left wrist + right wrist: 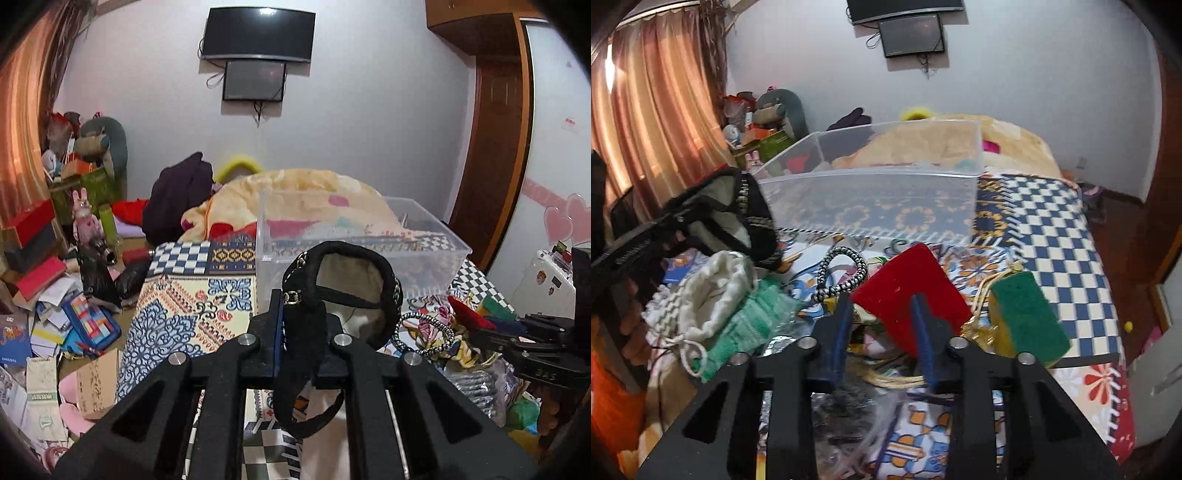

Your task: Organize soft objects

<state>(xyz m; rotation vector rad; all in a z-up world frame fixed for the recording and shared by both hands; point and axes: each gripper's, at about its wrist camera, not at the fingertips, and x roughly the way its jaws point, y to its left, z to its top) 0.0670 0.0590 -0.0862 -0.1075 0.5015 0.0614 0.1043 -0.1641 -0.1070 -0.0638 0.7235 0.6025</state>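
Note:
My left gripper (301,314) is shut on a black fuzzy purse with a chain strap (343,284) and holds it up just before the clear plastic bin (362,236); the purse also shows at the left of the right wrist view (738,218). My right gripper (882,306) is open and low over the bed; a red felt pouch (912,291) lies by its right finger. A green-and-yellow sponge (1027,314) lies right of it. A black-and-white braided cord (846,273), a white drawstring bag (713,295) and a green knit cloth (753,321) lie to the left.
The bed carries patterned blankets (1052,229) and a cream quilt (295,192) behind the bin. A dark backpack (177,195) sits on the far left of the bed. Boxes, books and toys (55,295) clutter the floor on the left. A wooden door (495,147) stands right.

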